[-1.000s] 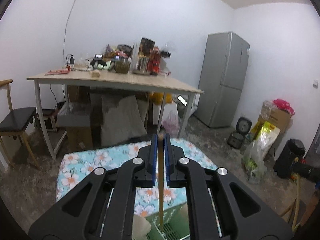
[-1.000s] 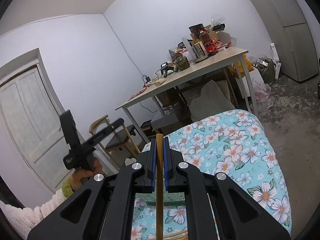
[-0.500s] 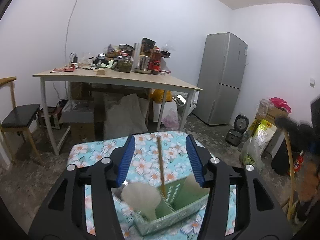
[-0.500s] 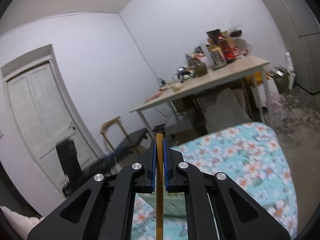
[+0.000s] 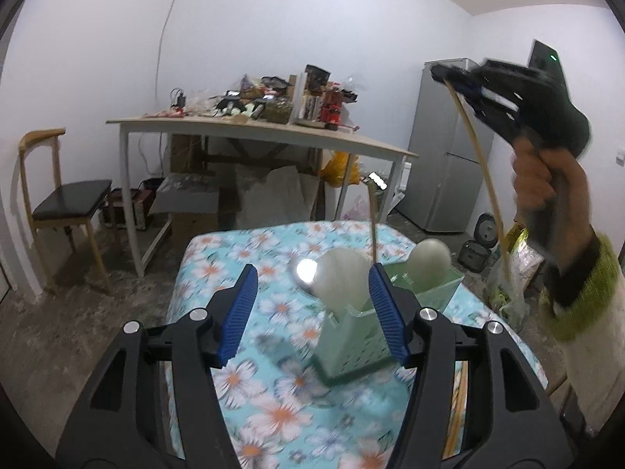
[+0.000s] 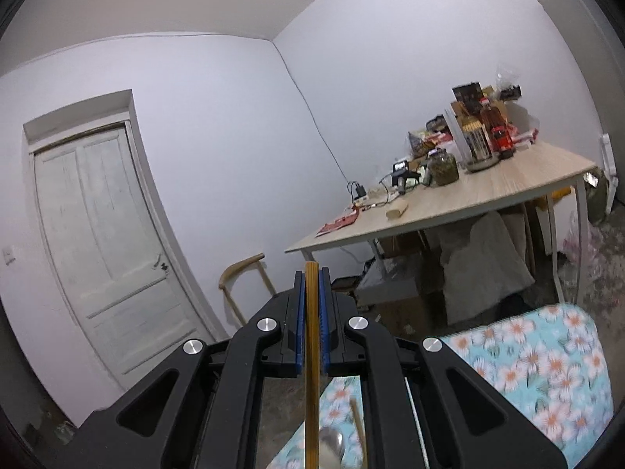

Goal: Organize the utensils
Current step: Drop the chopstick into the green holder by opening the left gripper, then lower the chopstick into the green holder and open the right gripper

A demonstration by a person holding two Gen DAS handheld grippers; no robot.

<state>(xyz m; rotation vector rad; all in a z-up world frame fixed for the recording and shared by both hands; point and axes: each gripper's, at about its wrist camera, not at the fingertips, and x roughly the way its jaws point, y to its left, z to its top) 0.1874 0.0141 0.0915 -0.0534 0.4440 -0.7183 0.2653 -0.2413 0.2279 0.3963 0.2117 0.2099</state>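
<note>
My left gripper [image 5: 312, 312] has its jaws opening, with nothing pressed between the blue pads. Just beyond it a green slotted utensil holder [image 5: 351, 348] stands on the floral tablecloth [image 5: 234, 375]. In the holder are two white spoons [image 5: 343, 277], a metal spoon [image 5: 302, 273] and an upright chopstick [image 5: 372, 226]. My right gripper [image 6: 311, 293] is shut on a wooden chopstick [image 6: 311, 351]. The left wrist view shows that gripper [image 5: 441, 72] raised at the upper right in a person's hand [image 5: 543, 179], the chopstick [image 5: 482, 164] hanging down from it.
A cluttered wooden desk [image 5: 273, 136] stands behind the low table, with a chair [image 5: 62, 199] to its left and a grey fridge [image 5: 449, 156] to its right. Bags [image 5: 508, 285] lie on the floor at the right. A white door [image 6: 97, 242] fills the left of the right wrist view.
The left gripper opened and let go of its chopstick, which now stands in the green holder, then drew back. The right gripper rose with its chopstick and swung toward the door.
</note>
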